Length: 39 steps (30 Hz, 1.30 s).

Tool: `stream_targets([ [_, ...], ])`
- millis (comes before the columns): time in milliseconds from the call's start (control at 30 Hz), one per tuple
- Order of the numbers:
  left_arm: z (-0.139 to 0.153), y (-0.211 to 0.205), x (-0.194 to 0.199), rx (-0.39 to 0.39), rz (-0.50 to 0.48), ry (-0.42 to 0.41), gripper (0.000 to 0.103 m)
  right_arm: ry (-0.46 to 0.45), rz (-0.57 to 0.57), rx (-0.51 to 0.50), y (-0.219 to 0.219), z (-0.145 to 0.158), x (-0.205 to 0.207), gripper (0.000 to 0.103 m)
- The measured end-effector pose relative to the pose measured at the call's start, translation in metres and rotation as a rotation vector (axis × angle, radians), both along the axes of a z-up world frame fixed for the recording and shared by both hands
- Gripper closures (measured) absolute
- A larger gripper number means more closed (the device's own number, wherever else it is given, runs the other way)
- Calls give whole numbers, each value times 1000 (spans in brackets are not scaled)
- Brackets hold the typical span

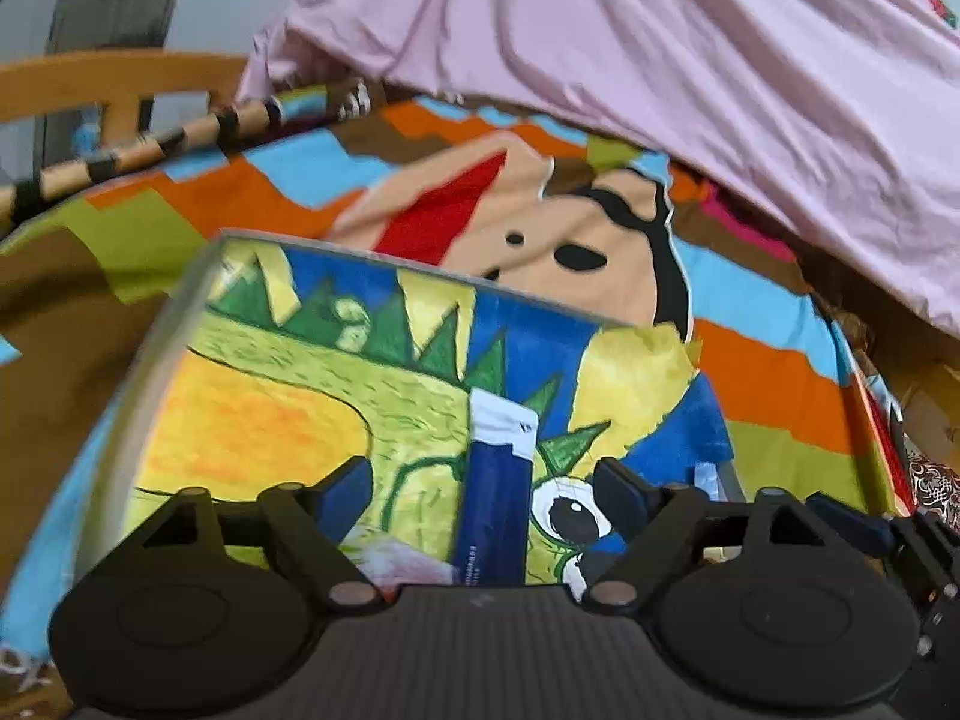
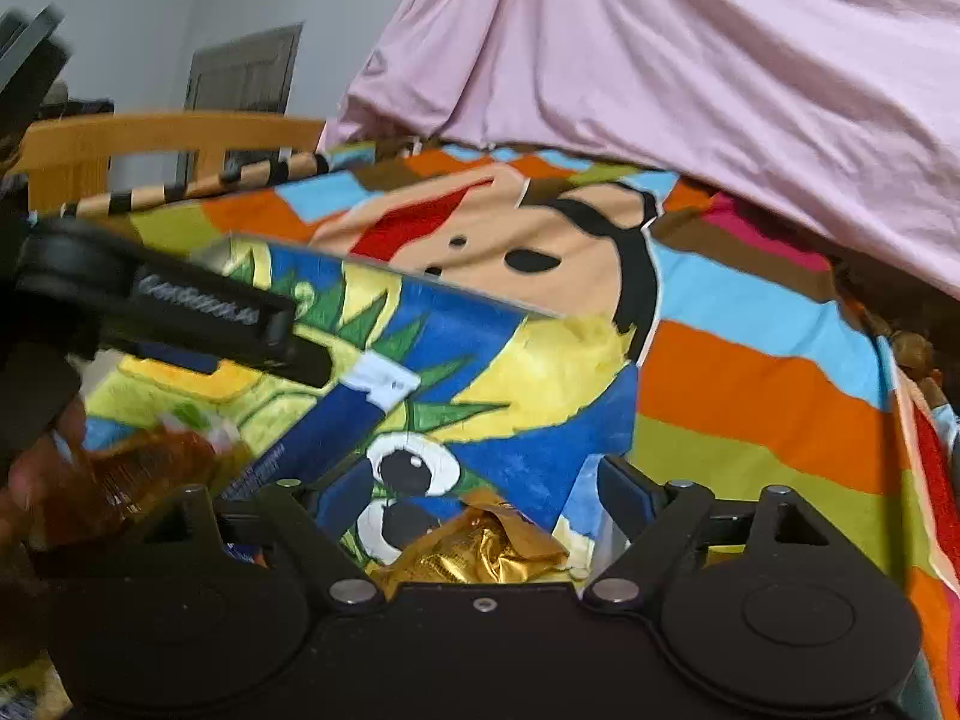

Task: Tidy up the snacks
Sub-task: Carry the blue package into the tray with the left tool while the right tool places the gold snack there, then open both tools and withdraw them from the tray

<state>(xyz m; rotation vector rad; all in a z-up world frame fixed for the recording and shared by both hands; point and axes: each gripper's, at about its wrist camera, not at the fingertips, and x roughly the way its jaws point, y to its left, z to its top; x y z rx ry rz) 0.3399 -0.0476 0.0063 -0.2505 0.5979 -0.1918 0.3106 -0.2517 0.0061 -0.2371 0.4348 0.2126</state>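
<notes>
A shallow box painted inside with a green dinosaur lies on the bed. On its floor rests a dark blue snack packet with a white end. My left gripper hovers over that packet, jaws wide and clear of both its sides. In the right wrist view the same packet lies left of centre, with a crumpled gold wrapper just under my open right gripper, untouched. An amber packet sits at the left of the box. One of the left gripper's fingers reaches in from the left.
The box sits on a bedsheet with bright stripes and a cartoon face. A pink blanket is heaped behind it. A wooden headboard and a striped stick lie at the far left. A hand shows at the left edge.
</notes>
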Motion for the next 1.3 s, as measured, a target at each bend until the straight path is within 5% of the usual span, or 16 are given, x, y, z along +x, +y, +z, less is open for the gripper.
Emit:
stream_targets([
  [167,16,8,-37,36,35,-81,7,-64,-5,48,-5,23,-27,10],
  [567,43,15,-133,83,57,-221,1,-178,9,71,-9,61,-109,3],
  [1033,45,3,-227,111,-17,-247,1,-167,-30,70,-28,52,-205,1],
  [1300,33,9,-264,76,-3,-195,1,-134,-58,61,-35,45,-239,1],
])
